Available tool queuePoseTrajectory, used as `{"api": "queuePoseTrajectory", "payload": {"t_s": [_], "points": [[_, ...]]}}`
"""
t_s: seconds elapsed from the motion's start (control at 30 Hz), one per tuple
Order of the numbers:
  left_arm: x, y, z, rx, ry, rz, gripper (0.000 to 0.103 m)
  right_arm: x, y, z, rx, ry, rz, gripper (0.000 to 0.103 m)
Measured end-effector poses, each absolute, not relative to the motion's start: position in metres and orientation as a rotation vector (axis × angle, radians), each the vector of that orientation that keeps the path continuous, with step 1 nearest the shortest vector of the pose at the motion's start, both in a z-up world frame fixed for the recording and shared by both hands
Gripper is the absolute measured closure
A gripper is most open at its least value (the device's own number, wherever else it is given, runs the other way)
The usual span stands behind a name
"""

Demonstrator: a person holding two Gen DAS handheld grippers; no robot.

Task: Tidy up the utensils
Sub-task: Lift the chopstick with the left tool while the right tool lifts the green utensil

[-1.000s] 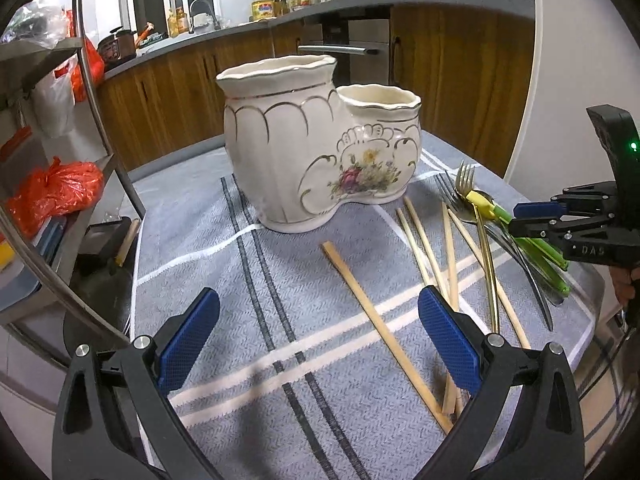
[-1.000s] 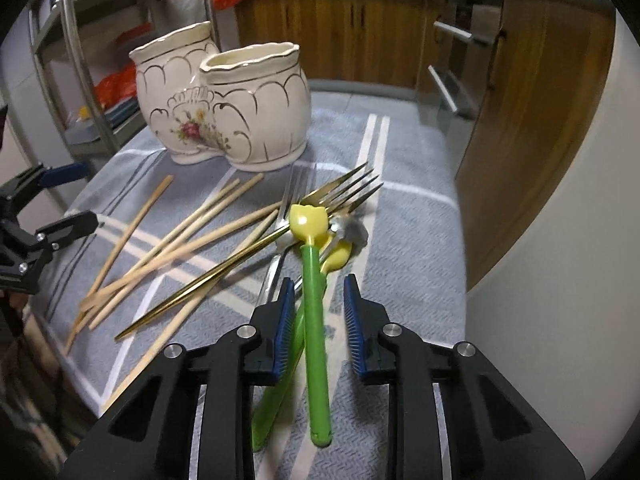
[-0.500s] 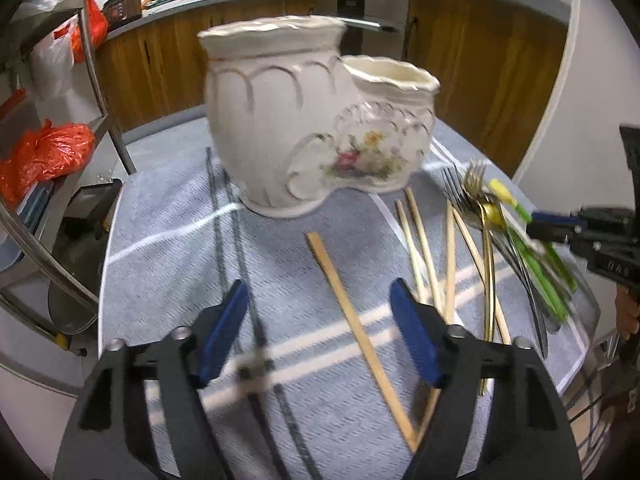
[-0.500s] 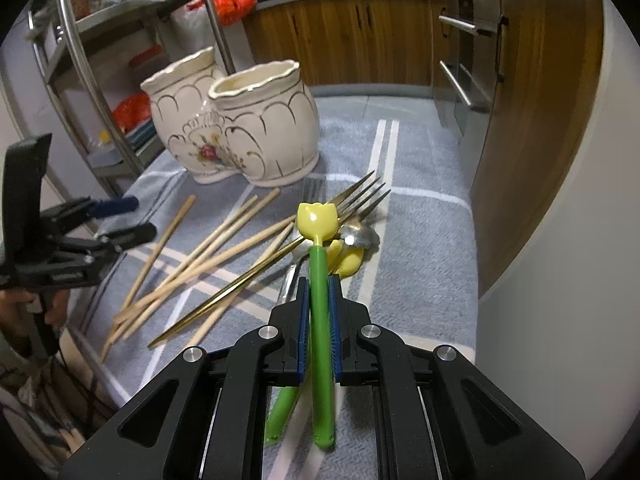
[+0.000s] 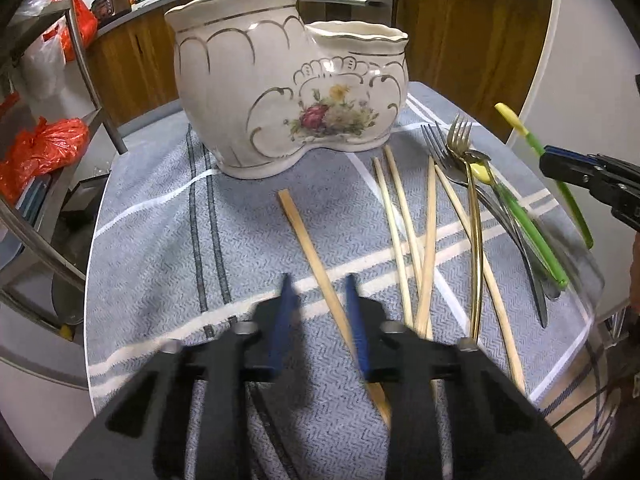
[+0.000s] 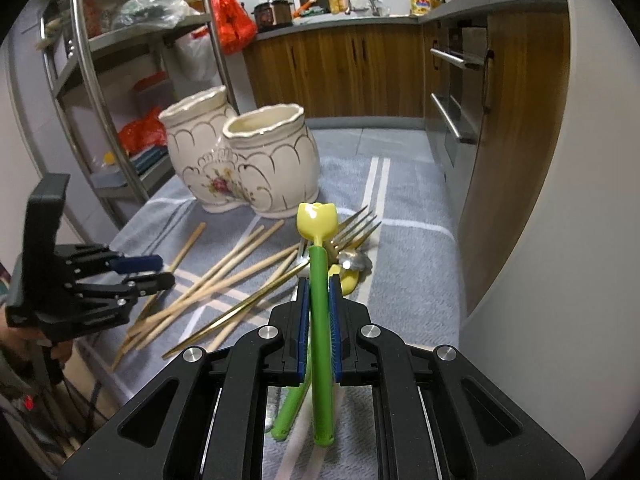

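Utensils lie in a heap on the gray striped cloth (image 5: 160,240) that covers the table, just beside the white flowered holder (image 5: 288,80). The picking-up step is going on now, I think.

The right gripper (image 6: 319,320) squeezes the green stem of a utensil with a yellow tulip top (image 6: 316,220). Its blue pads press on both sides of the stem, so it has a firm hold. The tulip end points up and away, and the stem looks lifted off the cloth.

The left gripper (image 5: 318,320) is closing. One bamboo chopstick (image 5: 308,244) lies between its blue fingers (image 5: 282,320), but a gap shows on each side, so it has no hold yet.

Next, I think the right hand must carry the tulip utensil over a cup of the holder and lower it in. The left hand must finish its squeeze, then lift the stick and tip it upright.

The holder has two cups joined together, one tall and one short, with gold lines and painted roses. Both cups look empty from here. More pale chopsticks (image 5: 404,232) cross each other on the cloth. A thin gold fork (image 5: 468,184) and some silver forks (image 5: 436,144) lie near them. Another green utensil (image 5: 528,236) with a yellow end rests at the cloth's edge.
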State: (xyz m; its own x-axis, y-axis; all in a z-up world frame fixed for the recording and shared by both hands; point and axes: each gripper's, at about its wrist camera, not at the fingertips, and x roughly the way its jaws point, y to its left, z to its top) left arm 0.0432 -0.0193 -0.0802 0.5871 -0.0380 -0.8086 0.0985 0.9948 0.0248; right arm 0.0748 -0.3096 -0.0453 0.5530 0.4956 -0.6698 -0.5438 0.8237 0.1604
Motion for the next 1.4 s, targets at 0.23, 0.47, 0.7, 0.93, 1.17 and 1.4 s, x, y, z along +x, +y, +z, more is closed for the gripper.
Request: {"api": "queuePoseTrajectory", "payload": {"t_s": [0.23, 0.47, 0.7, 0.93, 1.17, 1.4], "points": [[0.044, -0.005, -0.078, 0.03, 0.921, -0.128, 0.097, 0.067, -0.311, -0.034, -0.047, 0.719, 0.614, 0.093], [0.027, 0.008, -0.052, 0.015, 0.704, -0.187, 0.097, 0.06, -0.308, -0.019, -0.007, 0.647, 0.613, 0.093], [0.006, 0.025, -0.021, 0.005, 0.486, -0.207, 0.097, 0.059, -0.294, 0.0, 0.029, 0.555, 0.64, 0.093], [0.008, 0.042, 0.019, -0.042, 0.367, -0.227, 0.097, 0.085, -0.271, 0.027, 0.121, 0.483, 0.673, 0.093], [0.056, 0.065, 0.067, -0.139, 0.269, -0.261, 0.097, 0.131, -0.245, 0.049, 0.24, 0.44, 0.709, 0.093], [0.126, 0.074, 0.085, -0.27, 0.254, -0.29, 0.097, 0.186, -0.231, 0.037, 0.44, 0.485, 0.715, 0.093]]}}
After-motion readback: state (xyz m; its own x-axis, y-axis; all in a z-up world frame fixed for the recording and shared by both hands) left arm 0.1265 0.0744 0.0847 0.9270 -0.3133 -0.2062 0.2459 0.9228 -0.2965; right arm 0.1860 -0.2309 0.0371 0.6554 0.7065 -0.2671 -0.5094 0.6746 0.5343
